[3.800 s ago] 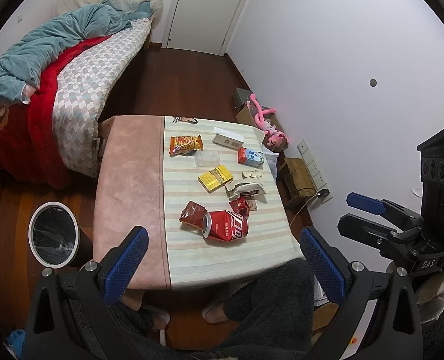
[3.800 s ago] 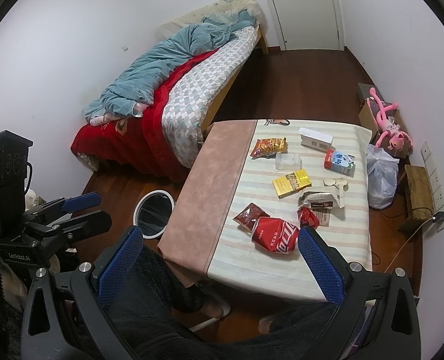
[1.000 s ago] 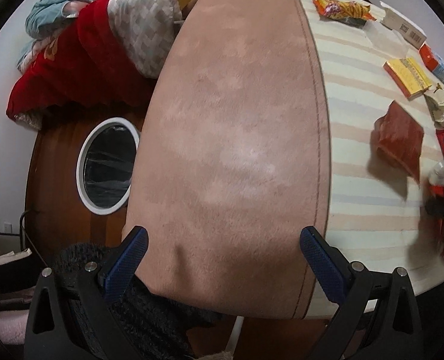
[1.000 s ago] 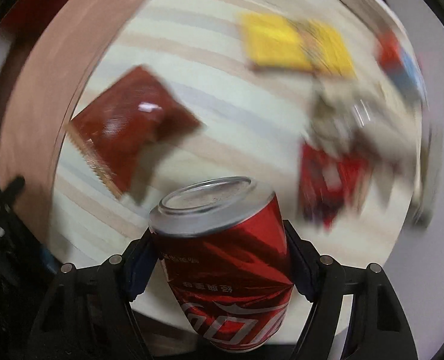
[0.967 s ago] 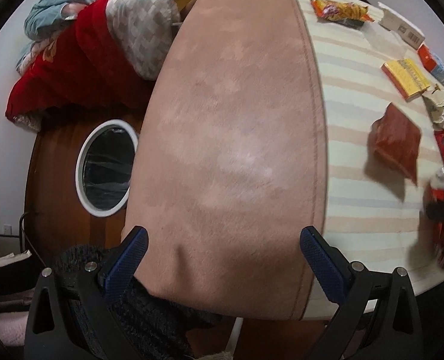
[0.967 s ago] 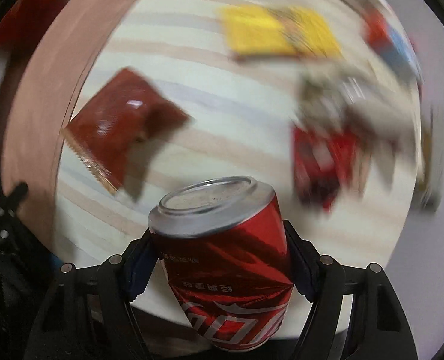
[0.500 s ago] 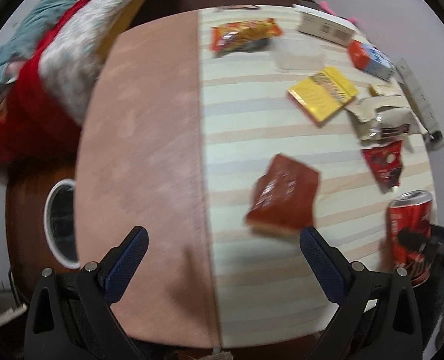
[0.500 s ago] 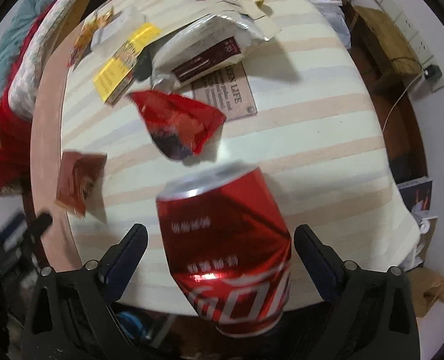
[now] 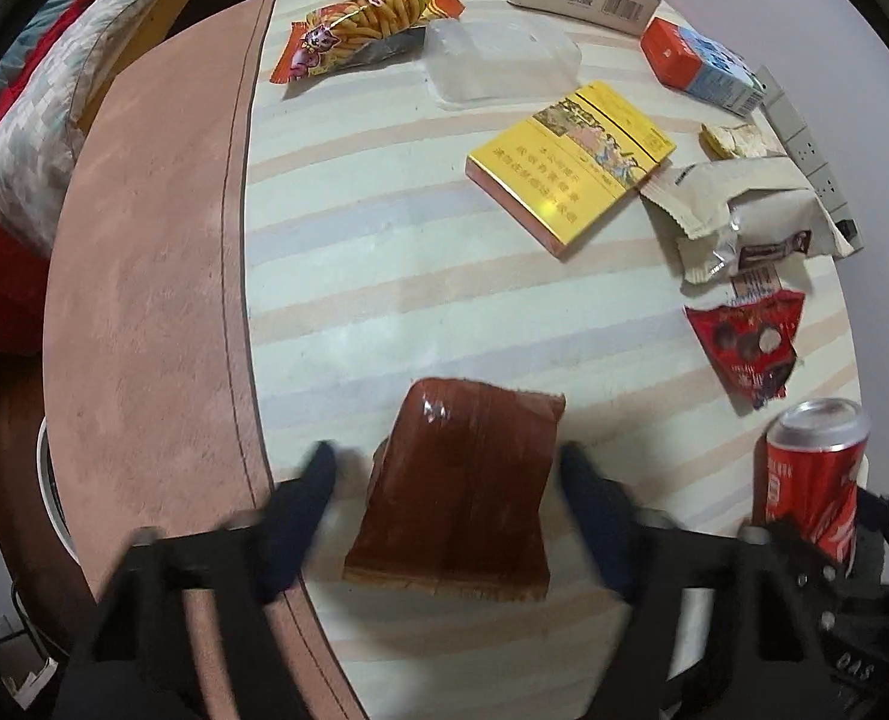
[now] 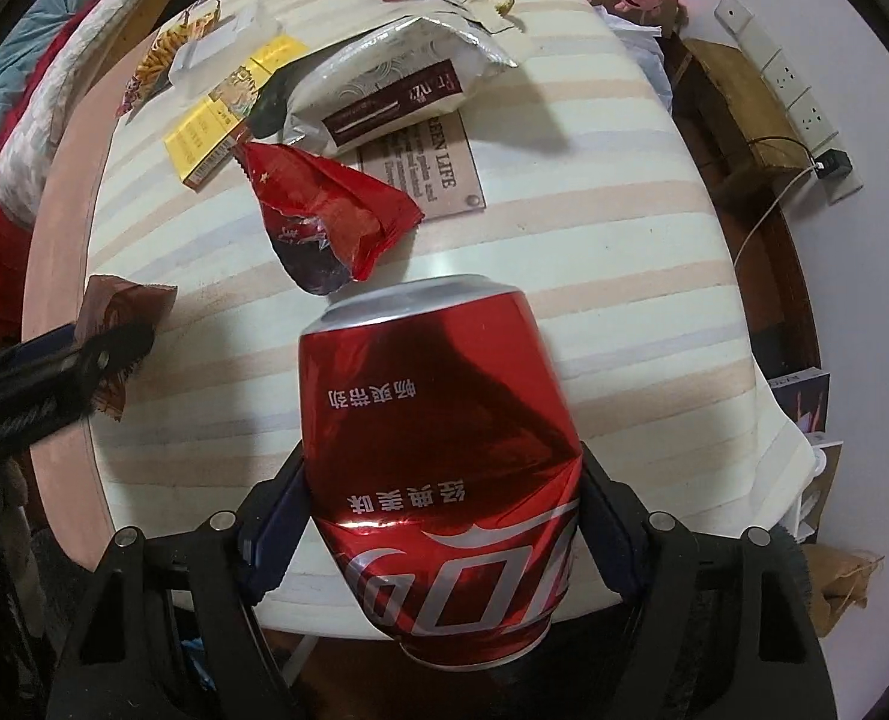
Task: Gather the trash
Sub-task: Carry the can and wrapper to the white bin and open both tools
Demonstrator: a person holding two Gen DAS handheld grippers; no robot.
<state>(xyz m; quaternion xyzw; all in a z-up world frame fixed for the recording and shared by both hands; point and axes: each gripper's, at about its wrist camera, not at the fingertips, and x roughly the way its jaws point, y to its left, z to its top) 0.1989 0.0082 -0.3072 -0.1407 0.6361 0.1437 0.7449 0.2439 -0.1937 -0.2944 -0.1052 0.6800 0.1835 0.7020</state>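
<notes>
A flat brown snack wrapper (image 9: 456, 480) lies on the striped tablecloth (image 9: 384, 300) near the front edge. My left gripper (image 9: 450, 468) points down over it. Its blurred jaws are closing, one on each side of the wrapper, and the pads are not pressing on it. A dented red soda can (image 10: 438, 450) stands upright between the fingers of my right gripper (image 10: 444, 510). Those jaws are closing and the pads lie against the can's sides. The left wrist view also shows the can (image 9: 816, 468) at the lower right.
More litter lies on the table: a torn red wrapper (image 9: 750, 348), a white-grey packet (image 9: 750, 210), a yellow box (image 9: 570, 162), a clear plastic tub (image 9: 498, 60), an orange snack bag (image 9: 366, 30), a red-blue carton (image 9: 702, 66). A white-rimmed bin (image 9: 48, 480) stands left of the table.
My left gripper has moved from the pink side of the table to the brown wrapper and its jaws have narrowed. The right jaws, wide half a second ago, have come in against the can.
</notes>
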